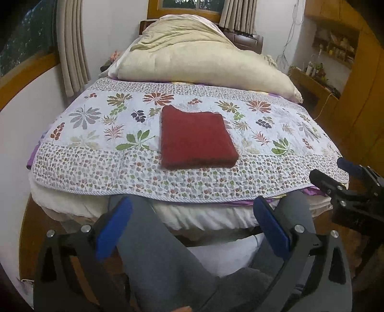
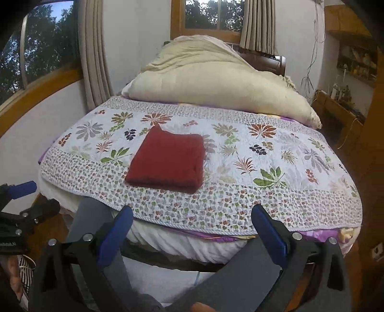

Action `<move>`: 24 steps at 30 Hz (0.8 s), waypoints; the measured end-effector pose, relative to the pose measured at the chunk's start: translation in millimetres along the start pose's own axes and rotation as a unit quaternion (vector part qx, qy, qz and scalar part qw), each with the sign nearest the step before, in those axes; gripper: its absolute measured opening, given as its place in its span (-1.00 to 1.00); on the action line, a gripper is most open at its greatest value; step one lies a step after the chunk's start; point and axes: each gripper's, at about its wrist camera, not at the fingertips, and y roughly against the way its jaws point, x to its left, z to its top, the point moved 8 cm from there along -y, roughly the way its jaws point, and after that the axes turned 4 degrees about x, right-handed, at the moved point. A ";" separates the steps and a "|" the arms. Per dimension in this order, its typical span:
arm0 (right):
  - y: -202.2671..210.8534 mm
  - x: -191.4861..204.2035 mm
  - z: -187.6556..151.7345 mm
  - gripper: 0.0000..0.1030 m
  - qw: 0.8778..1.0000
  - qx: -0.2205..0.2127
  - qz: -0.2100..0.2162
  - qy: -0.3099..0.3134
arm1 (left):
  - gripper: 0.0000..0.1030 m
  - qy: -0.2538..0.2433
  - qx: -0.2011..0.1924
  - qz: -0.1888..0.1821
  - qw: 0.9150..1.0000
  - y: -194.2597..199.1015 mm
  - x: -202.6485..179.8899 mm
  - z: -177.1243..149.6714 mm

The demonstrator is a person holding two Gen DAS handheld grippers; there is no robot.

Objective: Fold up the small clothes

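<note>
We see the left tool (image 1: 192, 220) spread wide, its blue pads (image 1: 112, 228) well apart with nothing between them and touching nothing. The right tool (image 2: 192, 225) stands equally wide and empty; in the left wrist view it also shows at three o'clock (image 1: 355, 184), though there its far finger is partly hidden, so that view alone leaves its opening unclear. Grey trouser legs (image 1: 168, 264) lie below both tools.

Ahead is a bed covered by a white quilt (image 1: 96, 153) printed with leaves and flowers, with a small-flower border along the near edge. A cream duvet (image 1: 199, 60) is heaped at twelve o'clock, under a wooden-framed window (image 2: 211, 16) with beige curtains (image 2: 93, 52). Wooden shelves (image 1: 336, 45) stand at two o'clock.

The red cloth (image 1: 196, 138) lies folded into a neat square on the quilt, at twelve o'clock from the left tool and eleven o'clock from the right tool (image 2: 168, 159), well apart from both.
</note>
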 end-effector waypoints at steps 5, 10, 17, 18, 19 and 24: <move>6.1 -0.9 -0.4 0.92 1.000 -0.009 -0.001 -0.003 | 0.94 -0.004 -0.005 0.005 1.000 2.2 -0.6 -0.6; 13.2 3.1 -3.4 0.92 1.000 -0.014 0.001 0.000 | 0.94 -0.006 -0.015 0.010 1.000 9.6 -0.3 -2.1; 19.3 4.5 -5.8 0.93 1.000 -0.021 0.003 -0.001 | 0.94 -0.001 -0.024 0.015 1.000 19.8 3.0 -7.3; 20.3 5.0 -6.1 0.93 1.000 -0.022 0.003 -0.001 | 0.94 0.000 -0.025 0.016 1.000 20.9 3.7 -7.8; 21.5 5.6 -6.2 0.93 1.000 -0.024 0.003 0.000 | 0.94 0.002 -0.026 0.017 1.000 22.5 4.6 -8.0; 24.0 7.8 -5.7 0.92 1.000 -0.026 0.003 0.004 | 0.94 0.006 -0.035 0.021 0.999 28.8 6.1 -6.8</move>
